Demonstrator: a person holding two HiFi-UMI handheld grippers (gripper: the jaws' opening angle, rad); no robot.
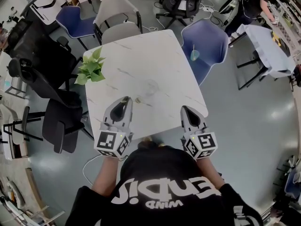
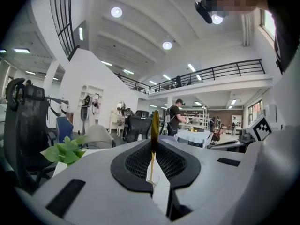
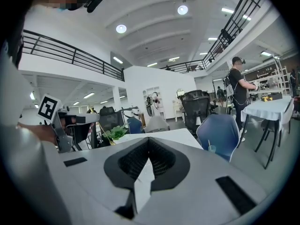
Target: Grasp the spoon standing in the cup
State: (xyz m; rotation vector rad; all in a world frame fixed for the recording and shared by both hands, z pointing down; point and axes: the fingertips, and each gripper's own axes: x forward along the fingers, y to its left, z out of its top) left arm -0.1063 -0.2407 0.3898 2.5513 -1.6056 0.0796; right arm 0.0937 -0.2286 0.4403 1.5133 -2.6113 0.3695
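Spoon (image 2: 154, 122), single, is pinched by left tool (image 2: 155, 144); right tool (image 3: 148, 143) closed empty; one cup (image 1: 150, 86).

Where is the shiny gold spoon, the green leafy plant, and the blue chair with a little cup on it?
Shiny gold spoon (image 2: 154, 124), left gripper view: its wide upper end.
Green leafy plant (image 1: 91, 68), head view: its leaves.
Blue chair (image 1: 208, 50), head view: its seat.
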